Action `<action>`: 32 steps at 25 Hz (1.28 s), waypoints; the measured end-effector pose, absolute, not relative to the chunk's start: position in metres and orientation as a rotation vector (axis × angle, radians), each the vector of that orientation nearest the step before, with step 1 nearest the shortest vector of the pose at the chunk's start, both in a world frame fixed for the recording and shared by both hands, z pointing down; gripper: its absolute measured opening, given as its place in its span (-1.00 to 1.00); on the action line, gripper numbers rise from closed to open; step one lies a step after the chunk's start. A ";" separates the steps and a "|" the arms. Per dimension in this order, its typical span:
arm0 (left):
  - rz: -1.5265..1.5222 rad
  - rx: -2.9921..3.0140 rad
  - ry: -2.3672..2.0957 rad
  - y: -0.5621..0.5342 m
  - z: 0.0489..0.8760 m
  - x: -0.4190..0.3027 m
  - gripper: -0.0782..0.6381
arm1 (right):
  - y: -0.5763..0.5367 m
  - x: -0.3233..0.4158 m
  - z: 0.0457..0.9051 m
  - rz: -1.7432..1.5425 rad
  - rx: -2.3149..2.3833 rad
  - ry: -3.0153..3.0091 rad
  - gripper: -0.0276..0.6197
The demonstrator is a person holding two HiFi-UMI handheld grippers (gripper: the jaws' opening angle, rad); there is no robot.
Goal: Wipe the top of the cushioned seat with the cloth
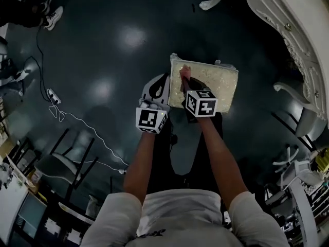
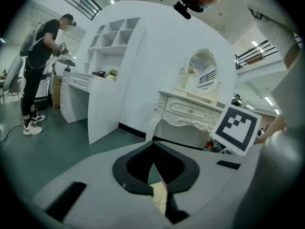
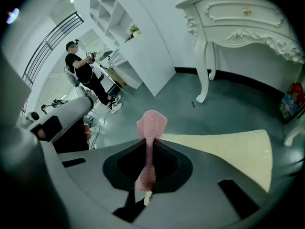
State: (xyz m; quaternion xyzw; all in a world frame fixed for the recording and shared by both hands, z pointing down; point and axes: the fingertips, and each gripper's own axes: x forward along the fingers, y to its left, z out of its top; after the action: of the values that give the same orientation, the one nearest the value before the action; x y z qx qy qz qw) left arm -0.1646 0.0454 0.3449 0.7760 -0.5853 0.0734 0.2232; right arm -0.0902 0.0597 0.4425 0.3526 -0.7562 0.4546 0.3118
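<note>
Right gripper view shows the pink knitted cloth point(image 3: 151, 128) pinched between the clenched jaws of the right gripper point(image 3: 148, 149). Its free end sticks out over the near edge of the cream cushioned seat point(image 3: 228, 149). The cloth looks light, soft and limp, so a grip on a bunched fold, as here, should stop it slipping during rubbing. Beside it, the left gripper point(image 2: 155, 166) is closed on nothing. A white dressing table point(image 3: 248, 18) stands beyond.
</note>
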 end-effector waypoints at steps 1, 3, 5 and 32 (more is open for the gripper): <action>0.200 2.137 -1.614 0.045 0.354 -0.171 -0.75 | 0.058 -0.102 0.457 1.203 0.920 -1.978 -0.85; 0.189 2.127 -1.614 0.043 0.367 -0.184 -0.75 | 0.053 -0.123 0.483 1.209 0.911 -1.945 -0.85; 0.181 2.112 -1.624 0.043 0.375 -0.195 -0.75 | 0.047 -0.138 0.505 1.221 0.910 -1.900 -0.85; 0.230 2.106 -1.598 0.043 0.406 -0.151 -0.75 | 0.024 -0.054 0.553 1.128 0.960 -1.733 -0.85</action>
State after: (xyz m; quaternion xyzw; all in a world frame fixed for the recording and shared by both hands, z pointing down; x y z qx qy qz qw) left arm -0.1508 0.0430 0.4064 0.7701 -0.5845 0.0840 0.2414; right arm -0.0539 0.0238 0.5527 0.3827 -0.6906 0.4494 0.4179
